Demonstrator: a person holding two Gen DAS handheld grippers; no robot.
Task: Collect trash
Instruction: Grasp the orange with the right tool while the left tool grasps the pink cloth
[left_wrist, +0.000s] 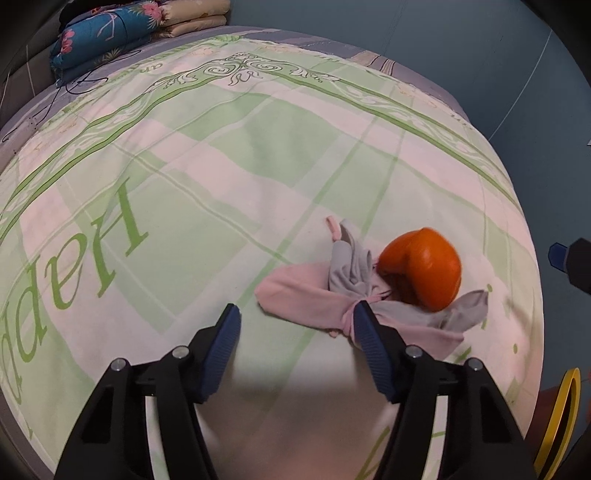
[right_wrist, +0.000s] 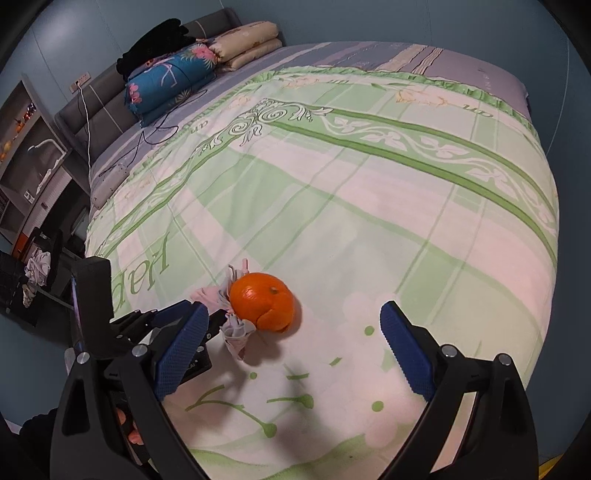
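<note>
An orange peel (left_wrist: 424, 269) shaped like a hollow orange lies on the green and white bedspread (left_wrist: 221, 192), against a crumpled pink and grey cloth (left_wrist: 332, 291). My left gripper (left_wrist: 295, 314) is open just above the bed, its right finger touching the cloth's knot, the peel beyond to the right. In the right wrist view the peel (right_wrist: 264, 306) and cloth (right_wrist: 236, 328) lie ahead between the fingers, nearer the left one. My right gripper (right_wrist: 295, 314) is open and empty. The left gripper's body (right_wrist: 99, 314) shows at the left.
Folded quilts and pillows (right_wrist: 177, 77) are stacked at the bed's head, with a black cable (right_wrist: 155, 133) and a power strip (right_wrist: 109, 184) near the left edge. A yellow-rimmed container (left_wrist: 561, 417) shows at the bed's right side. Shelving (right_wrist: 26, 147) stands at the left.
</note>
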